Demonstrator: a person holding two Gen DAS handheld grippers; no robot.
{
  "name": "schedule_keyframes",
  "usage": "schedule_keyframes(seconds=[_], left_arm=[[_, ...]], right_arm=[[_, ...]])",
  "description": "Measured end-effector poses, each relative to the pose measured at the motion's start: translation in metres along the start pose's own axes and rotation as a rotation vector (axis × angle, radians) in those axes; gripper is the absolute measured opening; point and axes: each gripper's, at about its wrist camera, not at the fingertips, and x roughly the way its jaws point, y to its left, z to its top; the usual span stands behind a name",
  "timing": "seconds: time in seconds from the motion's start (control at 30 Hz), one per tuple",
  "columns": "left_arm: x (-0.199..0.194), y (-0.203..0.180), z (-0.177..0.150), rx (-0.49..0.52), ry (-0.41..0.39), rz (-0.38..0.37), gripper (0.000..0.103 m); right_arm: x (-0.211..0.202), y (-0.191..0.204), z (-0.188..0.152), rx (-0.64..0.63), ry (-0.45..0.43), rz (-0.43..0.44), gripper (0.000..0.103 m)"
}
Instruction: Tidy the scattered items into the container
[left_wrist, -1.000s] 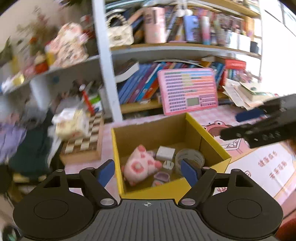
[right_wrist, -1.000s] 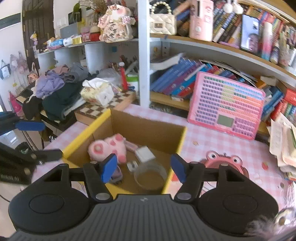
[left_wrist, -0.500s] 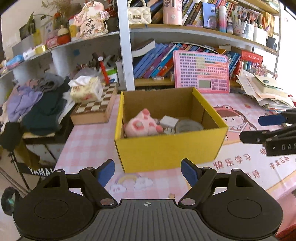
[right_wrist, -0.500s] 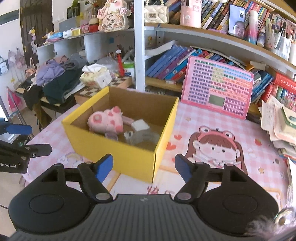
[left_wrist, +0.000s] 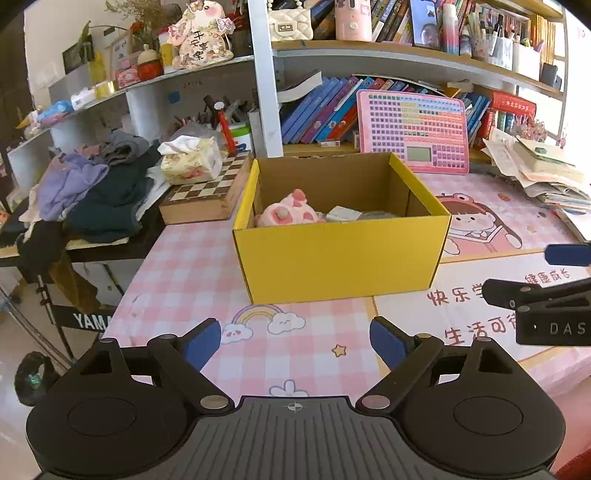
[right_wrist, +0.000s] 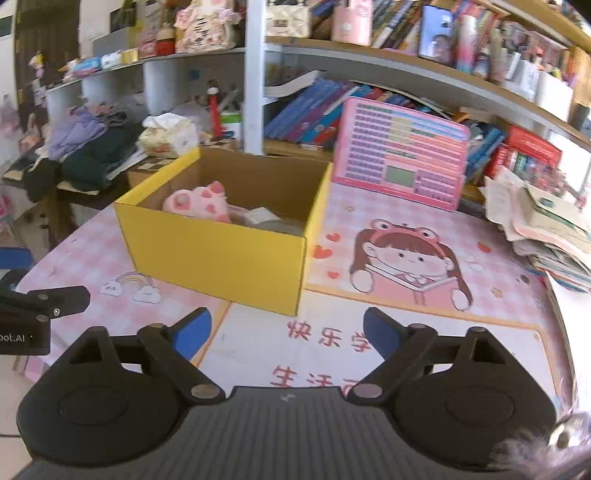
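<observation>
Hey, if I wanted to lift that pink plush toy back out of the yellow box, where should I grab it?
Probably its rounded body, coming straight down from above. The plush lies low in the box at the left end, walls hiding its sides, so only the top is reachable. A soft body should squeeze between the fingers.

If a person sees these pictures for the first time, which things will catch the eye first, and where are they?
First comes the yellow box in the middle of the pink checked table, with a pink plush toy lying inside at its left end. Behind it a pink keyboard toy leans against the crowded bookshelf. The left gripper shows empty, open jaws.
</observation>
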Motion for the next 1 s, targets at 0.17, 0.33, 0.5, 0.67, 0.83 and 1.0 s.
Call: schedule_keyframes(seconds=[0.17,0.33,0.5,0.67,0.83,1.0], left_arm=[[0.000,-0.013,-0.011,0.006,0.019,-0.005,0.091],[-0.003,-0.020,-0.014,0.024,0.030,-0.009,0.092],[-0.005,-0.023,-0.017,0.032,0.032,-0.016,0.096],[-0.006,-0.034,-0.024,0.074,0.055,-0.021,0.097],[-0.008,-0.034,-0.027,0.069,0.059,-0.024,0.097],[-0.011,-0.031,-0.028,0.056,0.064,-0.013,0.098]], right_arm=[[-0.008,0.000,-0.010,0.024,0.008,-0.027,0.093],[-0.015,-0.002,-0.017,0.035,0.009,-0.048,0.095],[-0.019,0.001,-0.024,0.022,0.024,-0.037,0.095],[-0.021,0.001,-0.027,0.029,0.025,-0.043,0.096],[-0.024,0.000,-0.030,0.041,0.032,-0.040,0.096],[-0.028,0.002,-0.033,0.030,0.028,-0.039,0.097]])
